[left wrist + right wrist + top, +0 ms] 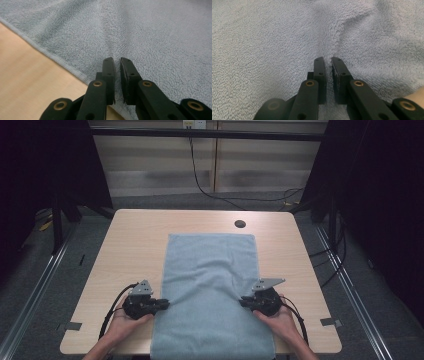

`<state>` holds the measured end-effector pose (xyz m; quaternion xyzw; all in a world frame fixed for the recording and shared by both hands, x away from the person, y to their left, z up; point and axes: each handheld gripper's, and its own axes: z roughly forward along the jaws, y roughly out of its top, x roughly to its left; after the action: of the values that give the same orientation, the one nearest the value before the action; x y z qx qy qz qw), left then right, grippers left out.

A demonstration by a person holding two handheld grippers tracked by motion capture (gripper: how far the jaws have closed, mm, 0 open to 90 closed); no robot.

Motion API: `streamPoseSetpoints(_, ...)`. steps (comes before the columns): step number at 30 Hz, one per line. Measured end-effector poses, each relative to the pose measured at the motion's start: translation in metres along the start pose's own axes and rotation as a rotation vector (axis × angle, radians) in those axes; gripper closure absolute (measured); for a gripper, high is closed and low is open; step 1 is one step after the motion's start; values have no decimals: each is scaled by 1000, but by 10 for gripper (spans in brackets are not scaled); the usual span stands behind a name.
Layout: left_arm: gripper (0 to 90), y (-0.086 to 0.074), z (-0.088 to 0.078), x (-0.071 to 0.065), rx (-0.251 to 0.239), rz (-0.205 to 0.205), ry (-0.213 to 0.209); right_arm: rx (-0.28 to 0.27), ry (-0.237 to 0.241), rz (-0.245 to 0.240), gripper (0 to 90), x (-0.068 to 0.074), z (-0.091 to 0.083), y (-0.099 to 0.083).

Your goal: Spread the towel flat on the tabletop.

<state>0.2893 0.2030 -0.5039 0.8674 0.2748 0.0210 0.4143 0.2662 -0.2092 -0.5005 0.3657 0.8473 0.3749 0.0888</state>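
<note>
A light blue towel [210,290] lies lengthwise across the middle of the table [135,235]. The left hand-held gripper [164,304] and the right hand-held gripper [243,301] each pinch a fold at its side edges, low in the frame.

Light wood table [130,245] with one cloth
Pale blue towel [210,285] lies flat lengthwise at centre, near end overhanging the front edge; round cable hole [240,224] just beyond it

Left gripper [163,303] and right gripper [244,301] (jaws pinched together) facing inward.
</note>
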Motion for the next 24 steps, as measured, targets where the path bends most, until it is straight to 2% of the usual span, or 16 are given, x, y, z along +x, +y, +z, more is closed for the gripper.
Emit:
streamPoseSetpoints(1, 825, -1, -1, -2, 4, -8, -11, 4, -1, -3, 832, 3, -2, -2)
streamPoseSetpoints(2, 826, -2, -2, -7, 7, 16, 4, 5, 2, -6, 832, 5, -4, -4)
streamPoseSetpoints(3, 818, 0, -3, -15, 2, 76, 22, 6, 4, -8, 832, 7, -6, -6)
streamPoseSetpoints(5, 775, 7, -3, -16, -30, 43, -29, -4, 11, -2, 836, 10, -8, -9)
streamPoseSetpoints(6, 748, 12, -2, -14, -35, 27, -29, -5, 13, -4, 837, 10, -8, -10)
streamPoseSetpoints(7, 716, 17, -1, -9, -31, 27, -16, -6, 19, 2, 838, 10, -8, -11)
streamPoseSetpoints(8, 691, 24, 1, 0, -60, 4, 12, -2, 17, 2, 840, 10, -9, -11)
streamPoseSetpoints(9, 654, 28, 4, 7, -61, -9, 22, -3, 22, 0, 842, 9, -8, -10)
streamPoseSetpoints(10, 631, 30, 6, 12, -64, -12, 55, -3, 23, -1, 843, 9, -9, -11)
streamPoseSetpoints(12, 612, 30, 12, 21, -73, -50, 51, -3, 16, 1, 843, 10, -9, -11)
streamPoseSetpoints(13, 614, 29, 16, 23, -45, -54, 60, -4, 24, 2, 843, 10, -9, -11)
streamPoseSetpoints(14, 647, 26, 20, 23, -22, -43, 60, -4, 22, -1, 843, 11, -9, -11)
streamPoseSetpoints(15, 698, 23, 21, 21, -24, -9, 72, -4, 22, -2, 843, 12, -9, -12)
streamPoseSetpoints(17, 777, 22, 18, 18, -8, 0, 63, 1, 23, -5, 843, 17, -10, -13)
streamPoseSetpoints(18, 807, 19, 17, 14, -3, 24, 71, 9, 23, -9, 843, 20, -12, -14)
streamPoseSetpoints(24, 856, 2, 4, -4, -3, 10, 1, 23, 56, -19, 842, 37, -22, -24)
